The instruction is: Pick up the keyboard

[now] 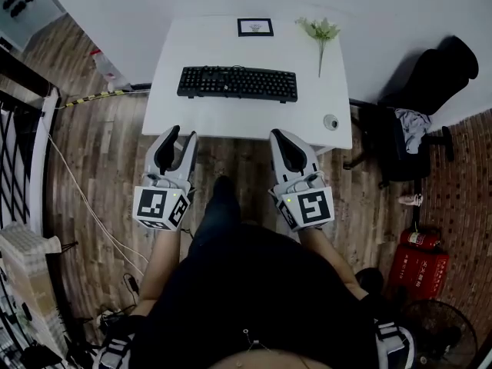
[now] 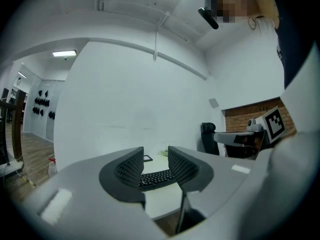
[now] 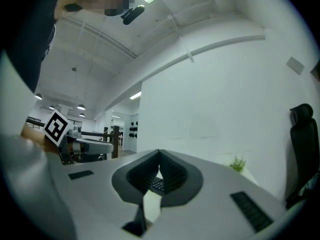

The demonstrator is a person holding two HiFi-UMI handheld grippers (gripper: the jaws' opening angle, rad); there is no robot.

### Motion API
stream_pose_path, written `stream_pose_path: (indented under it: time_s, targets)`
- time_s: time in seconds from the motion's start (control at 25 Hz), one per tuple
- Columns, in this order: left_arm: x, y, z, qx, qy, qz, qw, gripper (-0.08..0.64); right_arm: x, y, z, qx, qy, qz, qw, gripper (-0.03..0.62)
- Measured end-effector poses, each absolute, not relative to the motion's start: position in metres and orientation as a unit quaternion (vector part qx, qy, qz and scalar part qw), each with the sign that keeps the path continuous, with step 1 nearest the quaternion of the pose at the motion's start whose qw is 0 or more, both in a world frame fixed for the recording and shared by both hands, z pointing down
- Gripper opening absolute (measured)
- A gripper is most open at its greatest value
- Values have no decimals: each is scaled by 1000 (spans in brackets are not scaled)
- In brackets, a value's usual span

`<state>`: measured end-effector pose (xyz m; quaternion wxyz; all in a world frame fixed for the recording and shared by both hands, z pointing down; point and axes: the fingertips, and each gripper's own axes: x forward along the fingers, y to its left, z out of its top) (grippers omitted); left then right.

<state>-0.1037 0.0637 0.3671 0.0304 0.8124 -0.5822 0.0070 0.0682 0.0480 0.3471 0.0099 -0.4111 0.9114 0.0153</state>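
A light grey moulded plastic shell is seen on both the left gripper (image 1: 181,135) and the right gripper (image 1: 281,134). The inner jaw faces are lined with black ribbed rubber pads (image 2: 131,168). A white cube printed with black square markers (image 1: 160,207) is carried at each tool's rear. Behind the tools, a black top (image 1: 254,298) is worn, with the forearms left uncovered; between them, dark trousers (image 1: 219,210) are seen.

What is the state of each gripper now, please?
Left gripper: open, jaws apart, nothing between them.
Right gripper: shut, jaws together, holding nothing.
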Motion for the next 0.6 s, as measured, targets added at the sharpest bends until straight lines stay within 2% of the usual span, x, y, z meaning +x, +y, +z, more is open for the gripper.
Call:
stream_pose_path:
  time_s: [0.6]
  targets:
    - [-177, -99, 437, 830, -542, 64, 115, 158, 5, -102, 399, -444, 895, -13, -32, 12]
